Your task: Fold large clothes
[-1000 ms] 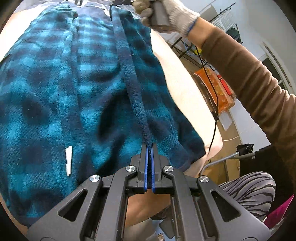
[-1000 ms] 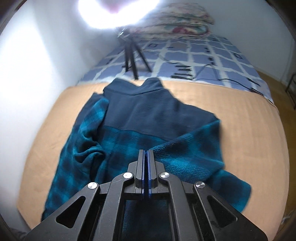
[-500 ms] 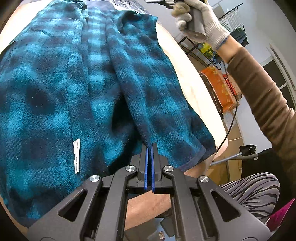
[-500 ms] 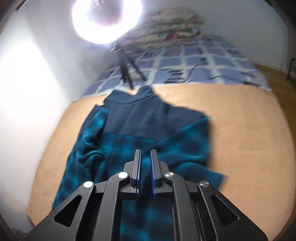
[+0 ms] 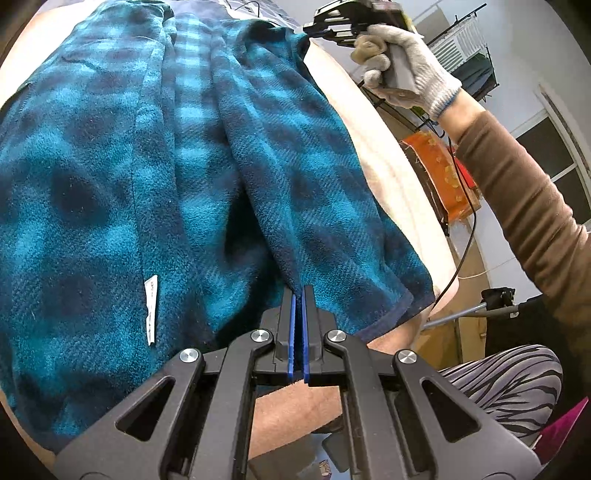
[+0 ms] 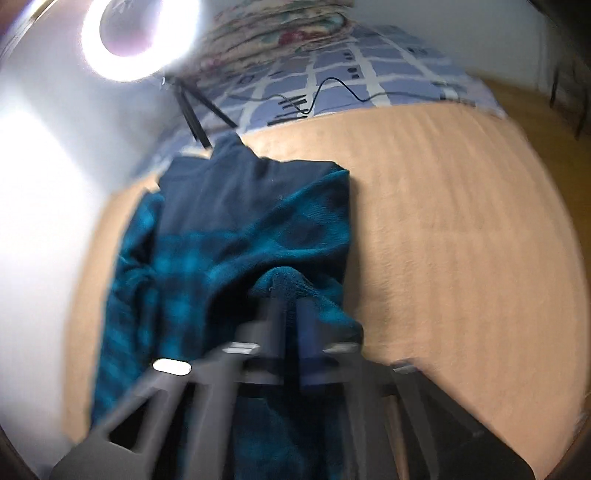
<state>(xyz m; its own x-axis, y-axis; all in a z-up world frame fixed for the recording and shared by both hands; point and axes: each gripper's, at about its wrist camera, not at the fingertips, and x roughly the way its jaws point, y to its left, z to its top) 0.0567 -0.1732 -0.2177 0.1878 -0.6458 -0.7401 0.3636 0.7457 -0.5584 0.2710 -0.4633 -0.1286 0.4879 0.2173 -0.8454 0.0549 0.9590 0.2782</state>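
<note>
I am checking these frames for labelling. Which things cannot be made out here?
- Right claw: right wrist view, motion blur hides any grip on the fleece jacket.
- White tag: left wrist view, print too small.
- Jacket's near hem: left wrist view, hidden behind the left claw.

A tan-covered bed [image 6: 443, 221] carries a teal plaid fleece garment [image 6: 236, 236] on its left part. At the far end lie a blue checked sheet [image 6: 369, 74] and folded quilts [image 6: 280, 26].

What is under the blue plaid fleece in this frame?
The plaid fleece lies on a tan cover that shows bare to its right and along its left edge. Whatever sits directly beneath the fleece is covered by it and cannot be seen.
</note>
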